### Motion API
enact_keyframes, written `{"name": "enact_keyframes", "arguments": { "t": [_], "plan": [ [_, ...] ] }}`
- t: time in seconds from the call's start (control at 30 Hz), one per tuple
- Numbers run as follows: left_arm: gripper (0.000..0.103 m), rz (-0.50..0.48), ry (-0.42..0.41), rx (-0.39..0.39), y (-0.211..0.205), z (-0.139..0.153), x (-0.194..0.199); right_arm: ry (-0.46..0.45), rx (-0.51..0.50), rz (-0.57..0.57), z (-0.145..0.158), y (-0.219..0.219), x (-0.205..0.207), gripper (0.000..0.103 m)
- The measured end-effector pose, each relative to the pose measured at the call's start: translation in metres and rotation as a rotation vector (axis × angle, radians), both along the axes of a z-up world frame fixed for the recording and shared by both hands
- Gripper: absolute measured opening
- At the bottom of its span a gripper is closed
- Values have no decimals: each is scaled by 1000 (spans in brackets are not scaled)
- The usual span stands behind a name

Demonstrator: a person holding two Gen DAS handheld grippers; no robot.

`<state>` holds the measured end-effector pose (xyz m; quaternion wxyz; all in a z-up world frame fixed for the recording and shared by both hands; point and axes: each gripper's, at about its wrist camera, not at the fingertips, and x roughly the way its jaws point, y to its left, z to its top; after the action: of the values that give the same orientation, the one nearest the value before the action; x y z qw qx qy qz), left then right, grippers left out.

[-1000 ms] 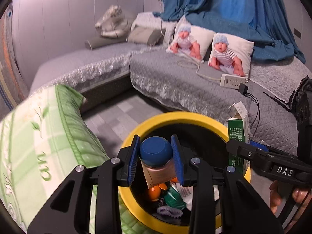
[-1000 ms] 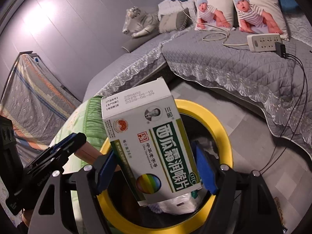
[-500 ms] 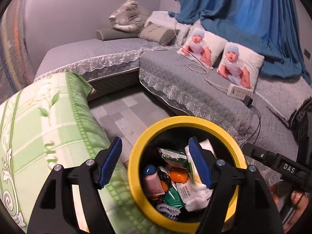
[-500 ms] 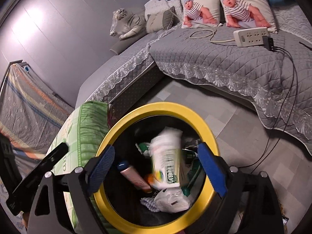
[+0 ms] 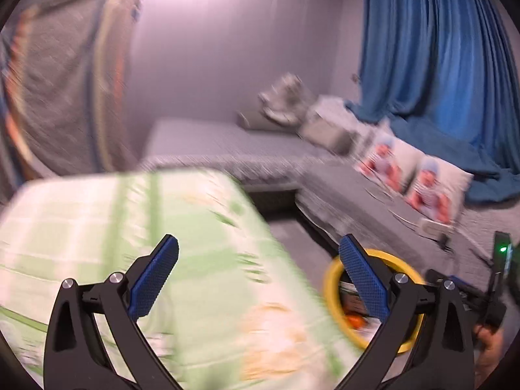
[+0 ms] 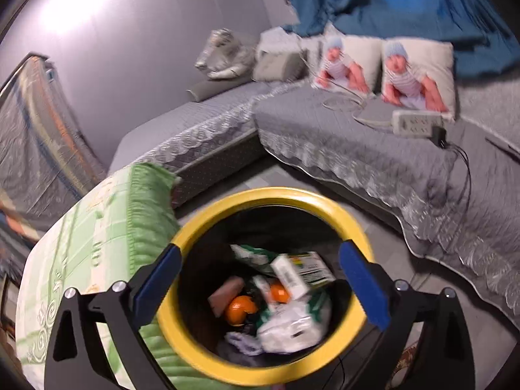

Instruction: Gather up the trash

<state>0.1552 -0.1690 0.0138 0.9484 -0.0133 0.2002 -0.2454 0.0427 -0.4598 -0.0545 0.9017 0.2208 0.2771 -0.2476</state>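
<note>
Trash (image 6: 286, 295) (carton, oranges, wrappers) lies in the yellow-rimmed bin (image 6: 208, 351); left gripper (image 5: 260, 279) and right gripper (image 6: 260, 286), jaws just opened, hold nothing.

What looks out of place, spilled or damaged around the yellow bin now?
Nothing stands out. The trash, including the green and white box and two orange pieces, lies inside the yellow bin, and nothing is seen spilled on the floor beside it. Both tools, left and right, are open and empty.
</note>
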Motion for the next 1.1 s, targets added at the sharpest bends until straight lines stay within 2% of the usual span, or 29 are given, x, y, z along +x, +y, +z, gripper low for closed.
{"name": "enact_keyframes", "arguments": {
  "t": [0.03,0.13,0.23,0.33,0.43,0.53,0.67,0.77,0.93,1.1],
  "plan": [
    [95,32,-51,8,20,4,-12,-8,-14,25,3,14,1,95],
    [95,129,-139,35,63,11,-36,-42,-48,123,14,59,2,95],
    [95,235,-185,65,97,13,-58,-90,-110,193,25,101,-3,95],
    [95,302,-183,63,130,13,-74,-162,-158,294,38,146,-13,95],
    [95,336,-133,38,156,11,-87,-207,-195,364,48,181,-22,95],
    [95,364,-120,37,173,9,-103,-236,-182,423,55,203,-26,95],
    [95,334,-116,10,183,5,-123,-257,-200,452,62,222,-33,95],
    [95,369,-127,37,182,3,-135,-255,-242,458,62,236,-40,95],
    [95,427,-147,47,175,-6,-151,-248,-249,428,53,246,-47,95],
    [95,416,-99,29,172,-12,-155,-263,-239,404,44,246,-53,95]
  ]
}}
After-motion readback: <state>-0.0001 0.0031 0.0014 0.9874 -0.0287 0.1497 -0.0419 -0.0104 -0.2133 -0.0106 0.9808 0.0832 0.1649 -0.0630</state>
